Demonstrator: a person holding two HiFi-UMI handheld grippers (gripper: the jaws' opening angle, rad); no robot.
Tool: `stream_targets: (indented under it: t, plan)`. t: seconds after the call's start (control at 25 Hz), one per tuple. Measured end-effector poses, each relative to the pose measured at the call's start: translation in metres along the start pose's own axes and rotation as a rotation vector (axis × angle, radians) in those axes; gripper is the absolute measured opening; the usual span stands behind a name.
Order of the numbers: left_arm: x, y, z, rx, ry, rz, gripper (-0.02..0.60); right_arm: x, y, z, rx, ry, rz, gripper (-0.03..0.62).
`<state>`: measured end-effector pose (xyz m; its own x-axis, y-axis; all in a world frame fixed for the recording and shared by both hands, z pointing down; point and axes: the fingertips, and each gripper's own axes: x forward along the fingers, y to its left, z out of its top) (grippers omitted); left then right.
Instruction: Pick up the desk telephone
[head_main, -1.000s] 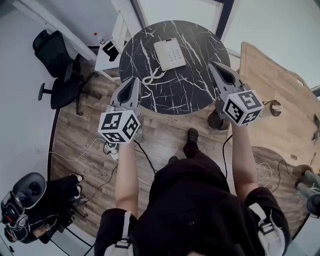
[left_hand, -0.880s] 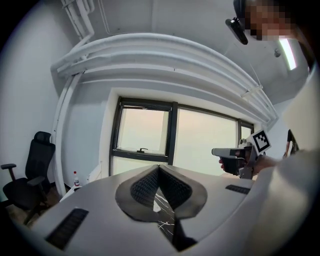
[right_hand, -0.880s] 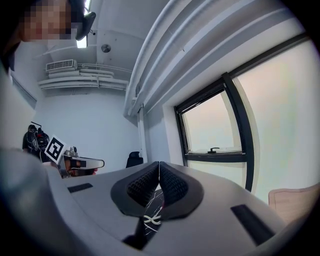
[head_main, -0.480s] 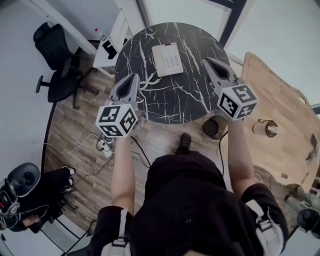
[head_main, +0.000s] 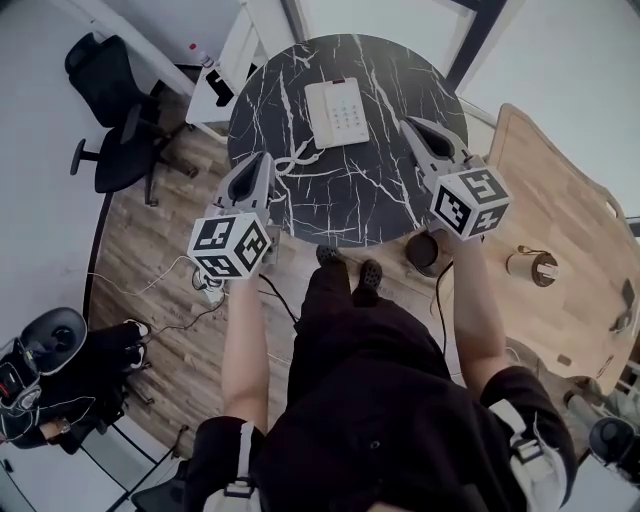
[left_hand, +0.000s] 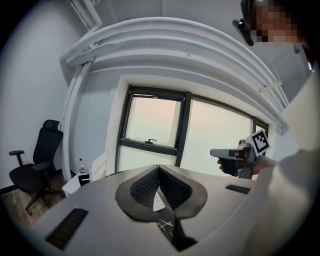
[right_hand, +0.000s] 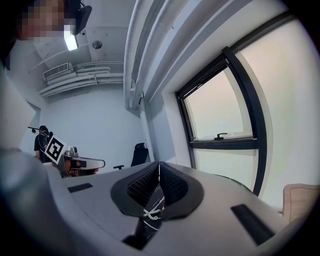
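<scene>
On the round marble counter (head_main: 385, 200), the desk telephone (head_main: 338, 112) lies untouched.
Either side of the telephone and short of it, the left claw (head_main: 262, 158) and right claw (head_main: 408, 125) hover, both closed and empty.

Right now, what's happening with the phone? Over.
Left gripper, right gripper shut, empty. Telephone flat on table, untouched. Coiled cord lies toward left gripper.

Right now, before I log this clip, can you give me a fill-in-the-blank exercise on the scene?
1. The white desk telephone lies on the round black ___.
2. The jaws of the left tool and the right tool are both ___.
3. In the head view, the black office chair stands to the person's ___.
Missing words: table; shut; left.
</scene>
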<state>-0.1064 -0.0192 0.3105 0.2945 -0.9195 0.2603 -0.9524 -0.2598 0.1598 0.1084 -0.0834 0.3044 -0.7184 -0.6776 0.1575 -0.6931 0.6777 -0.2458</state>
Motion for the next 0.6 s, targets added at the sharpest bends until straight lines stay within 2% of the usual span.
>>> stream_targets:
  t: [0.2,0.6]
  plan:
    - [0.018,0.012,0.003,-0.006,0.003,-0.019,0.015,0.017,-0.005,-0.001,-0.002,0.015,-0.013,0.031]
    - [0.087,0.048,0.024,-0.019,-0.006,-0.101,0.015,0.069,-0.036,0.014,-0.021,0.034,-0.086,0.031]
